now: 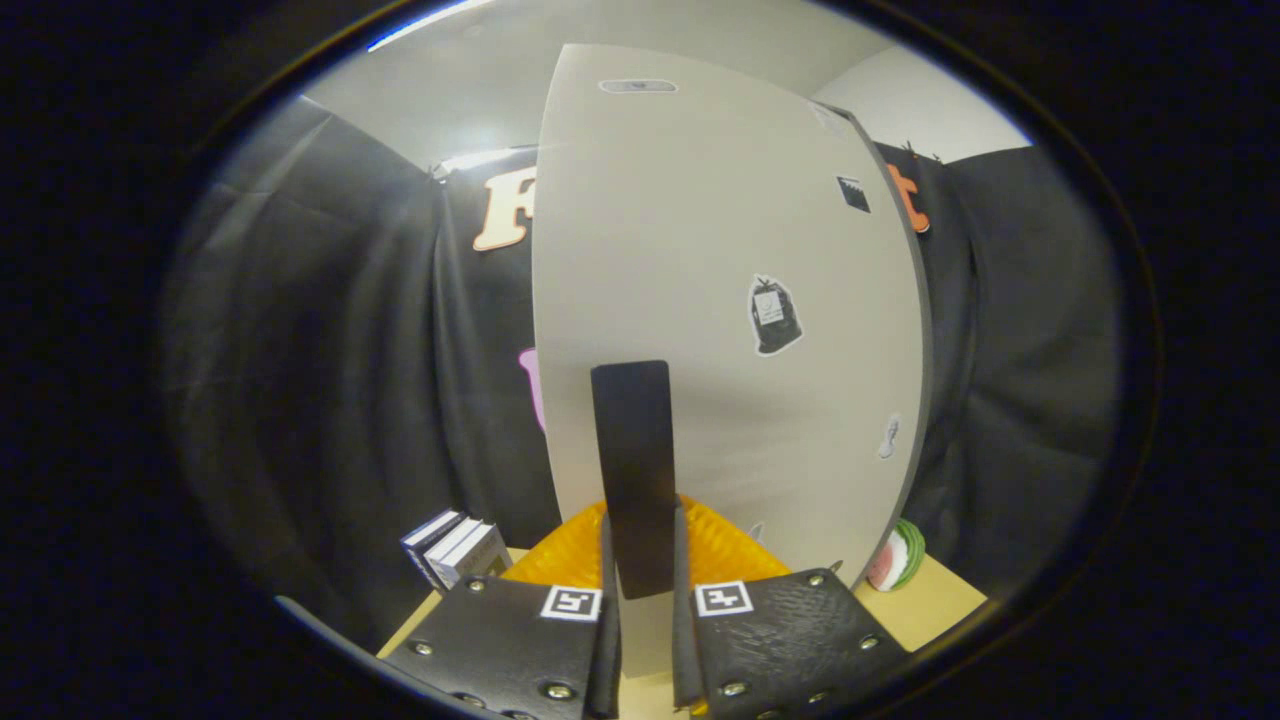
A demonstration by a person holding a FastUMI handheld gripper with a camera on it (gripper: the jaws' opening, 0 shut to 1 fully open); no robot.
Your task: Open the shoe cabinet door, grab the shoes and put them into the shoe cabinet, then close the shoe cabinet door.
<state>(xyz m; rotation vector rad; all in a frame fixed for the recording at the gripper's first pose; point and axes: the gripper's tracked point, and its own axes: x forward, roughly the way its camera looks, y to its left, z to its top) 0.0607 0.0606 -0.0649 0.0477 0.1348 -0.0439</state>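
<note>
— Fingers [640,600] were nearly closed, weren't they?
— Yes, one on each side of the black handle [632,470], pinching it.
— Where was the handle?
— On the grey cabinet door [740,250], standing right ahead.
— What else?
— Something orange [725,550] low behind the fingers, books [455,545] left, a watermelon toy [897,555] right, all on the table [935,600].

The tool [640,590] has its two fingers closed on the black handle [632,470] of the pale cabinet door [720,300]; small boxes [452,548] stand on the bench [930,600].
</note>
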